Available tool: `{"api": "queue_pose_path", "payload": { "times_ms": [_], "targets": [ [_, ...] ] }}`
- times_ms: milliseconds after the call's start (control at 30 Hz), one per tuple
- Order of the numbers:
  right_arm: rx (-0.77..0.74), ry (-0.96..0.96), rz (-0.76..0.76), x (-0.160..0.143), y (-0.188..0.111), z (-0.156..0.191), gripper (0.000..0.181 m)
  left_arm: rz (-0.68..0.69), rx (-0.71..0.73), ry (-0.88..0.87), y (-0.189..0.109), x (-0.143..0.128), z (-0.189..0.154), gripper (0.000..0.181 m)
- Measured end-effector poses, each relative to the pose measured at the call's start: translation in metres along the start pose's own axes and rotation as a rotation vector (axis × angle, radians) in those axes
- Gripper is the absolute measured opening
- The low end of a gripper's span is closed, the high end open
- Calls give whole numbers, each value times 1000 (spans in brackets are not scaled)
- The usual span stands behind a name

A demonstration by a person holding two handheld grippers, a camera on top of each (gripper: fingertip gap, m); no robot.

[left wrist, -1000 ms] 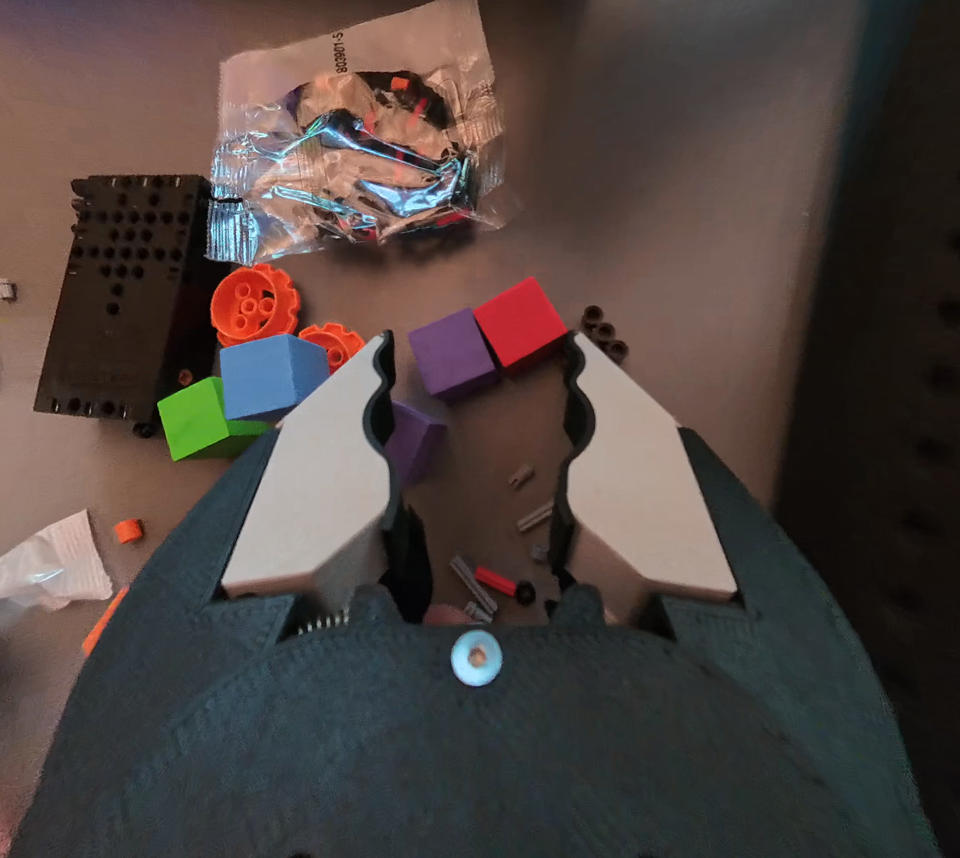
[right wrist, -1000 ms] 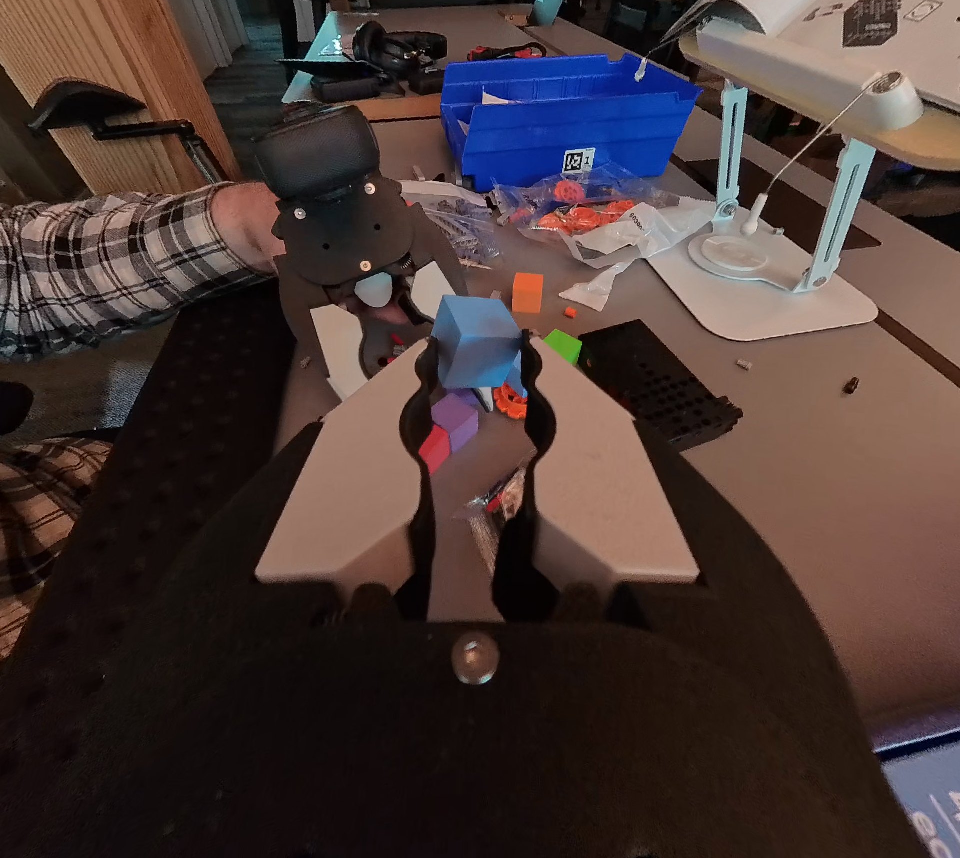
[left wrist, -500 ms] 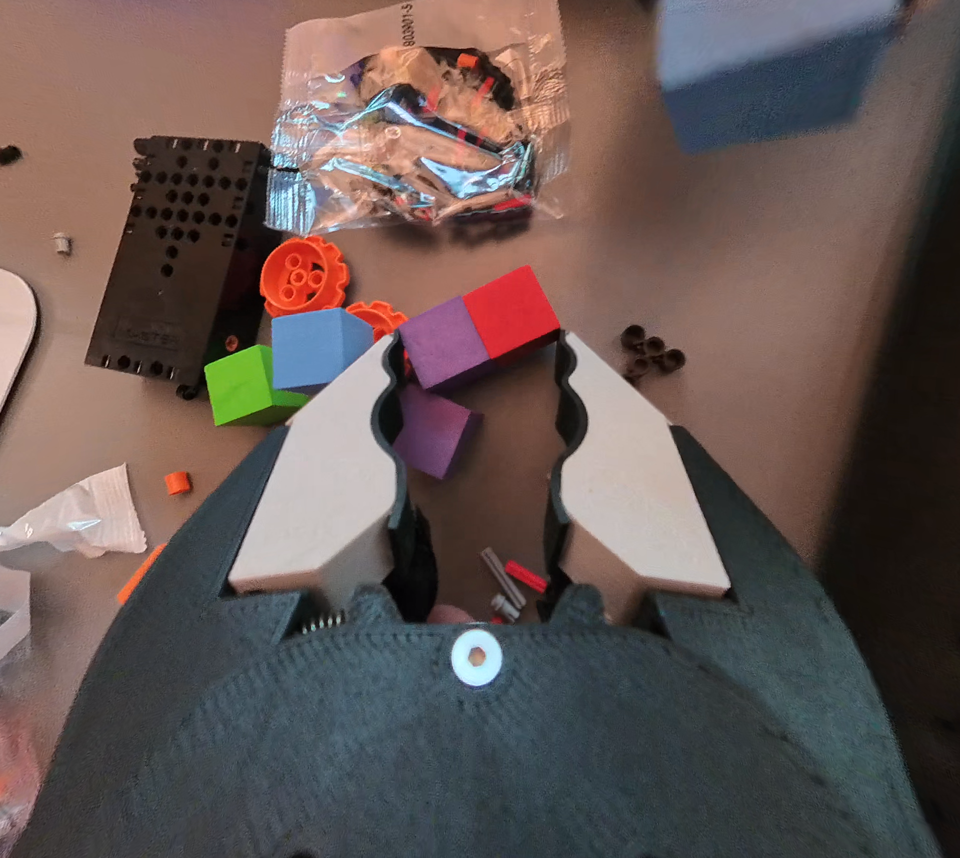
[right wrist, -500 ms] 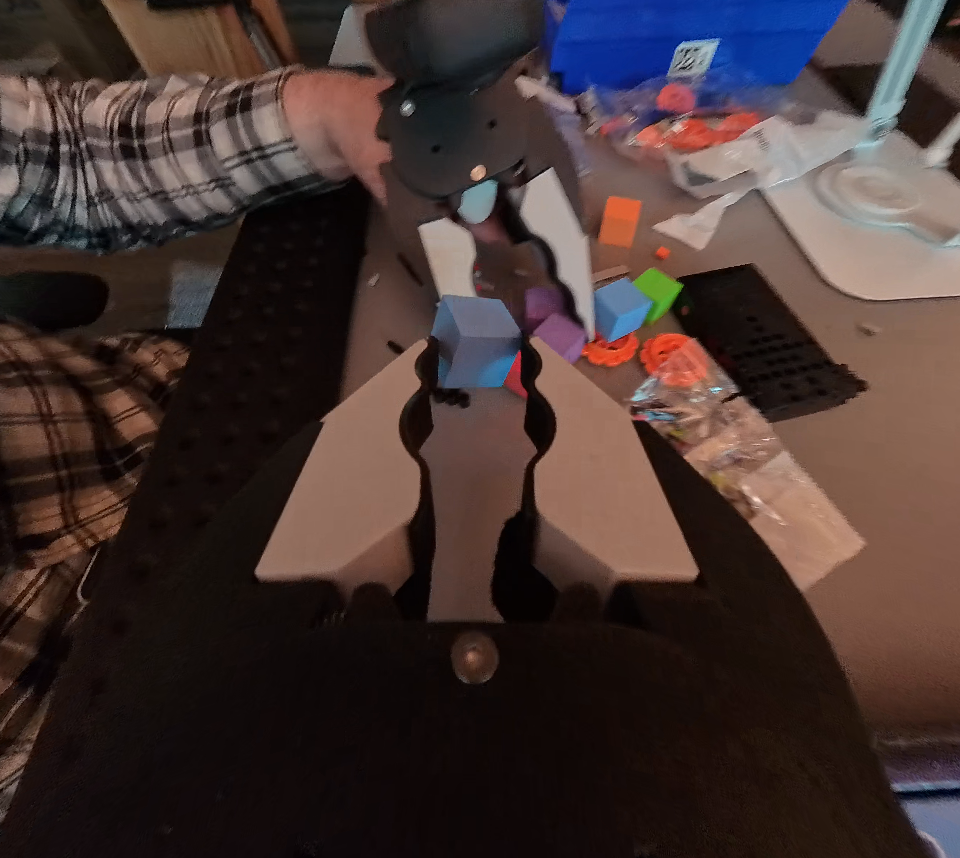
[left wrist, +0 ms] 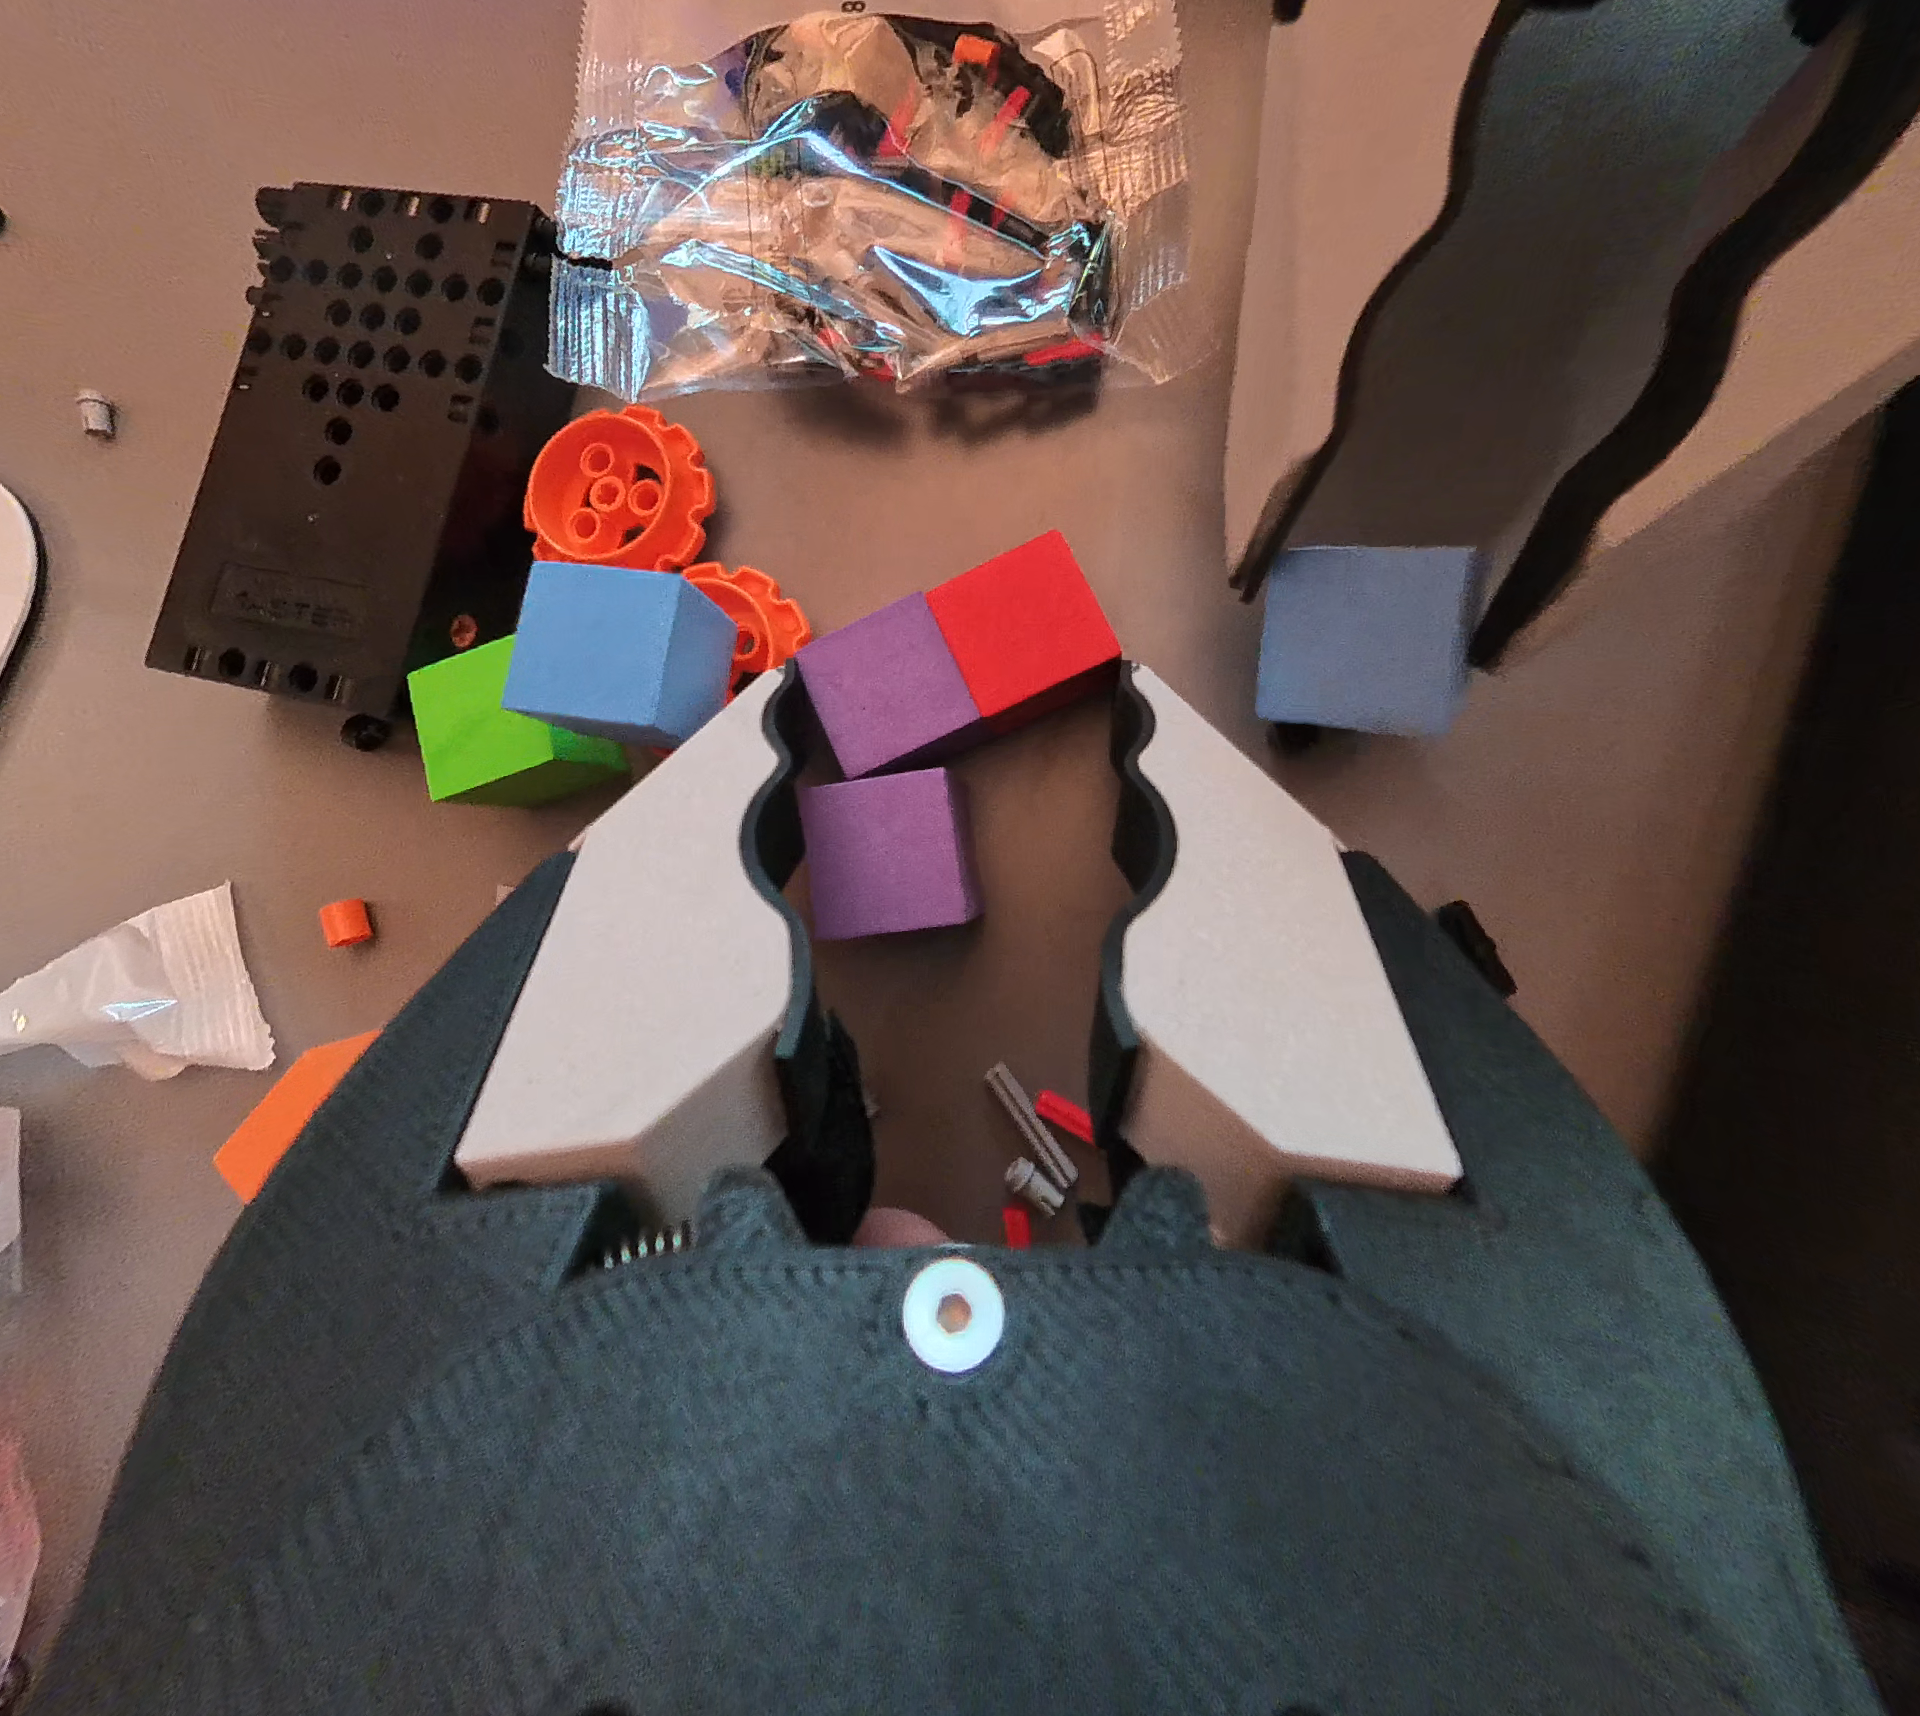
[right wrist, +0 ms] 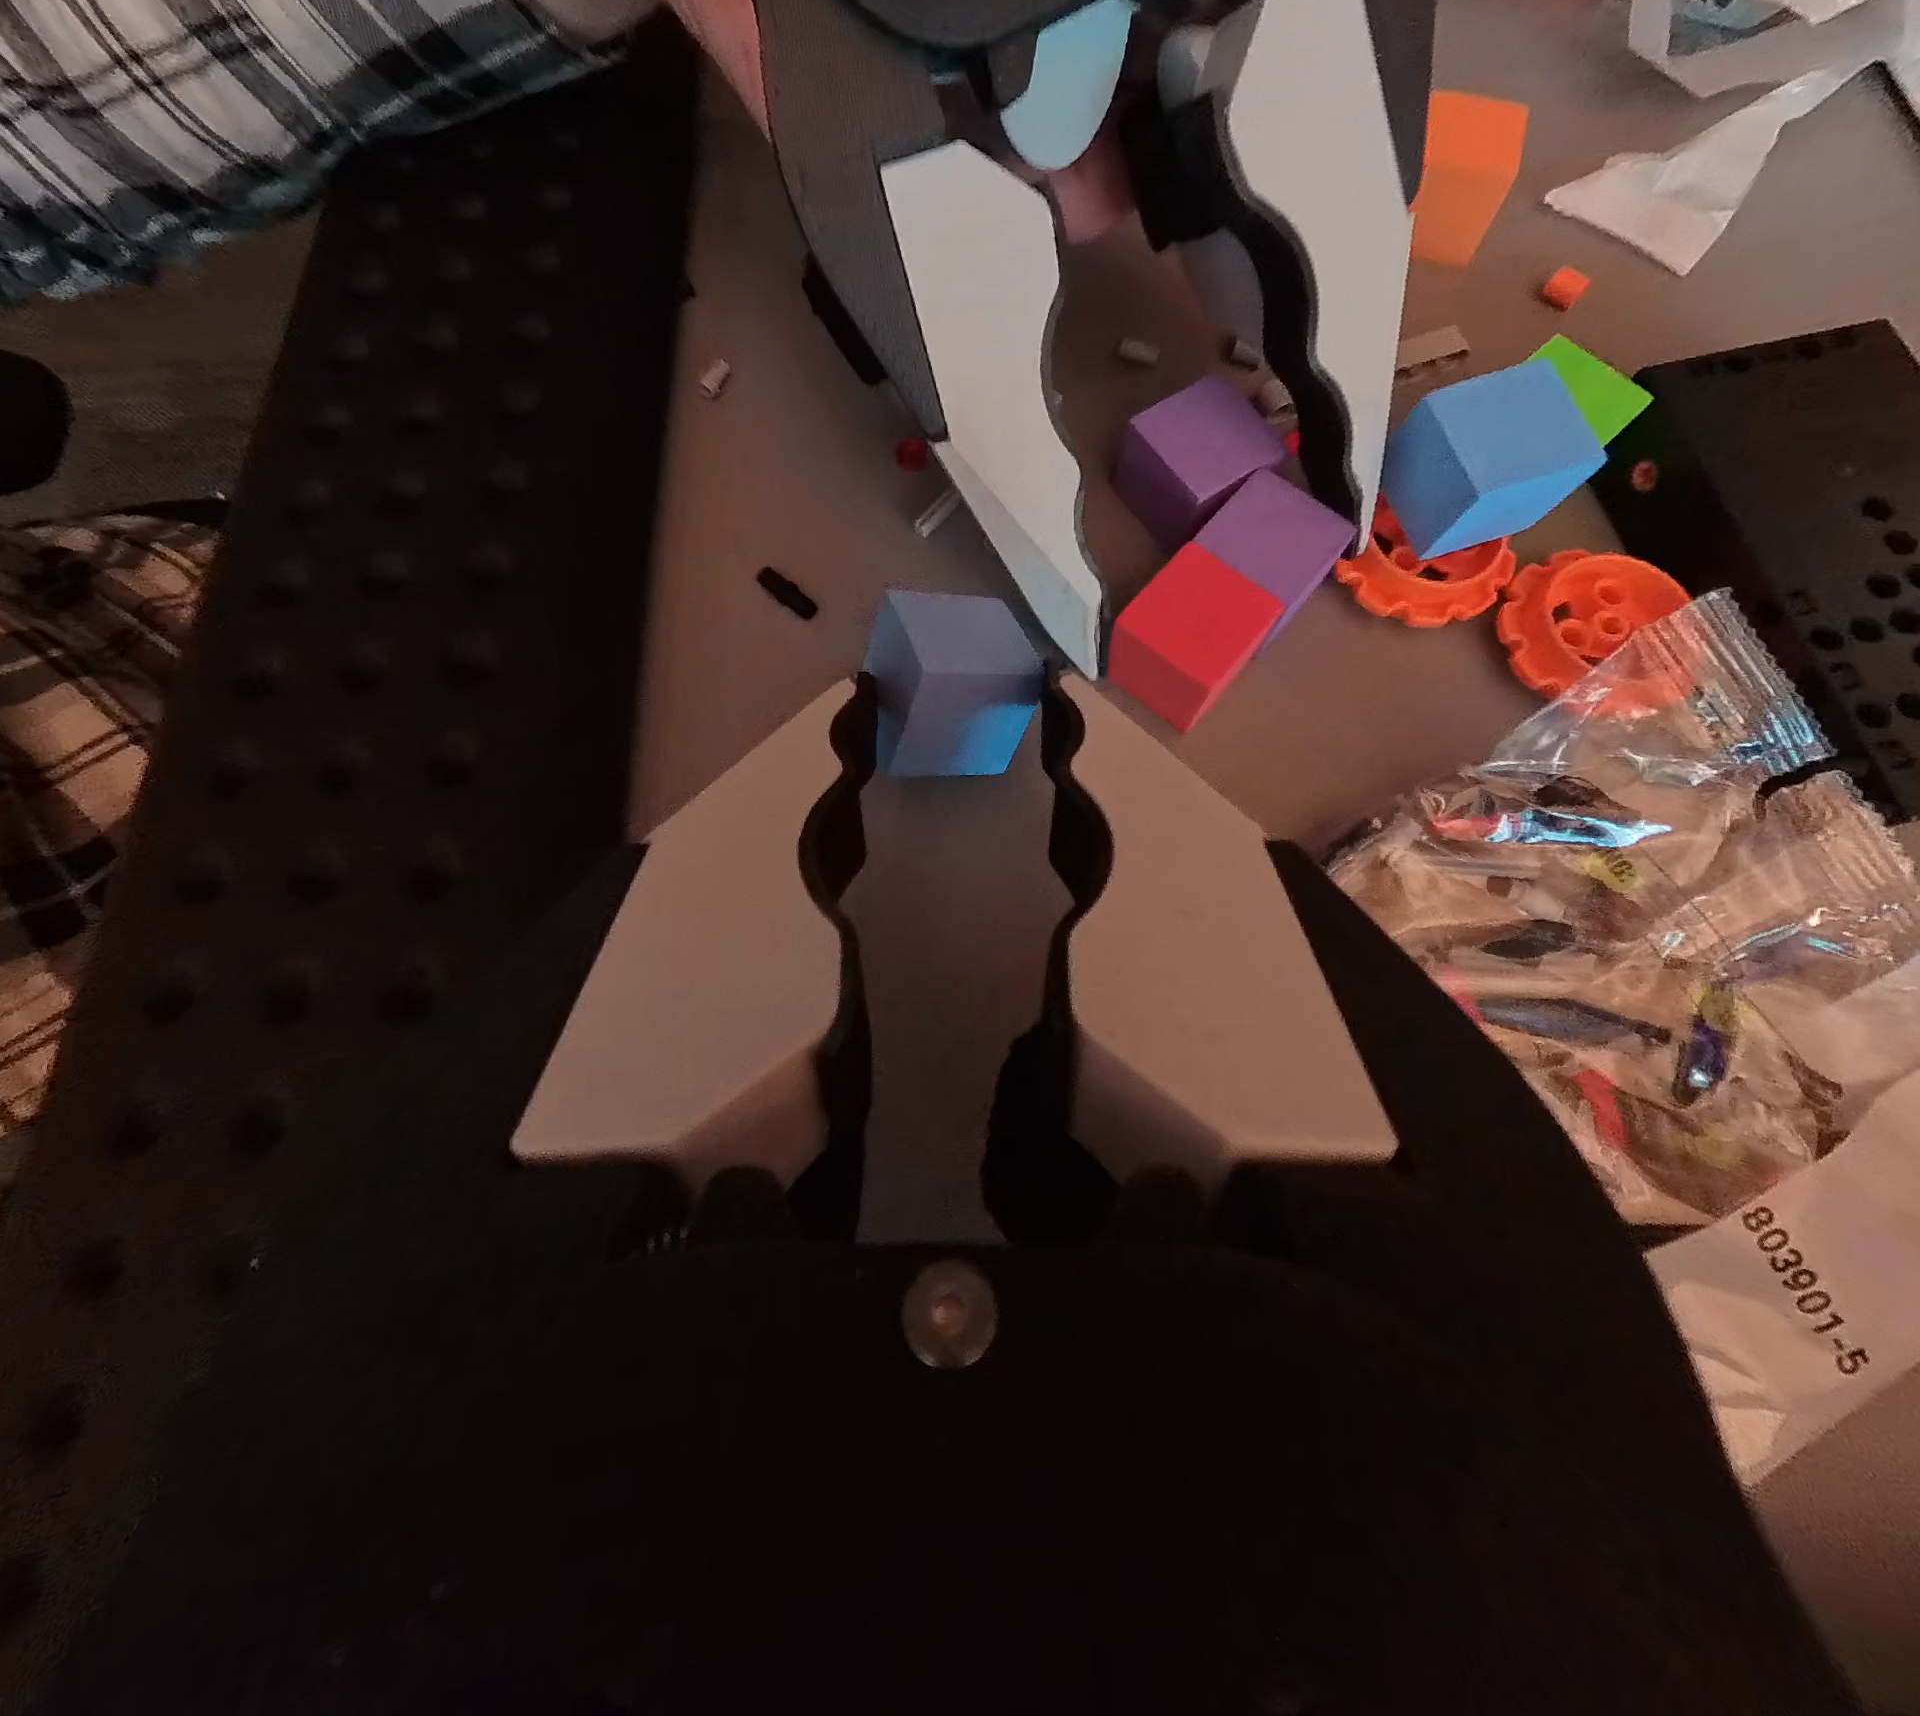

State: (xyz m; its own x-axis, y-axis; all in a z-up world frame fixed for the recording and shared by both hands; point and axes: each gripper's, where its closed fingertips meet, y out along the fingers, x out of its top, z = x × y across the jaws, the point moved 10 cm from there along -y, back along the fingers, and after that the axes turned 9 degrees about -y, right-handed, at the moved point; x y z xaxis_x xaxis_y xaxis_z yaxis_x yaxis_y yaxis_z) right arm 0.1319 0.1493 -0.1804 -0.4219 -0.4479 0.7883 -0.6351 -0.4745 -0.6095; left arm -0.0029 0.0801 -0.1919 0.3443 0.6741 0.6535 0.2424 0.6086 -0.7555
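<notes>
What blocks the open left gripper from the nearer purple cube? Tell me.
Nothing visible does. The left gripper is open and the nearer purple cube already lies between its fingers, close to the left one. A second purple cube and a red cube sit just beyond, at the fingertips.

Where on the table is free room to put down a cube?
Bare tabletop lies between the clear parts bag and the red cube. Crowded: the orange gears, the tilted blue cube, the green cube and the black perforated plate.
</notes>
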Motion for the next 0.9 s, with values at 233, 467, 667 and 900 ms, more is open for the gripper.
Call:
{"api": "queue_pose_path", "payload": {
  "times_ms": [233,467,667,900],
  "targets": [
    [-18,-25,61,-7,6,0,30,-20,-14,30,-4,1,-2,58],
    [-30,-50,46,-3,2,1,29,-2,9,68,-14,1,-3,59],
    [-23,-50,40,-3,-9,5,29,22,-23,113,-29,-4,-19,60],
    [-77,-14,2,-11,-45,11,28,48,29,168,-11,7,-33,66]
  ]
}}
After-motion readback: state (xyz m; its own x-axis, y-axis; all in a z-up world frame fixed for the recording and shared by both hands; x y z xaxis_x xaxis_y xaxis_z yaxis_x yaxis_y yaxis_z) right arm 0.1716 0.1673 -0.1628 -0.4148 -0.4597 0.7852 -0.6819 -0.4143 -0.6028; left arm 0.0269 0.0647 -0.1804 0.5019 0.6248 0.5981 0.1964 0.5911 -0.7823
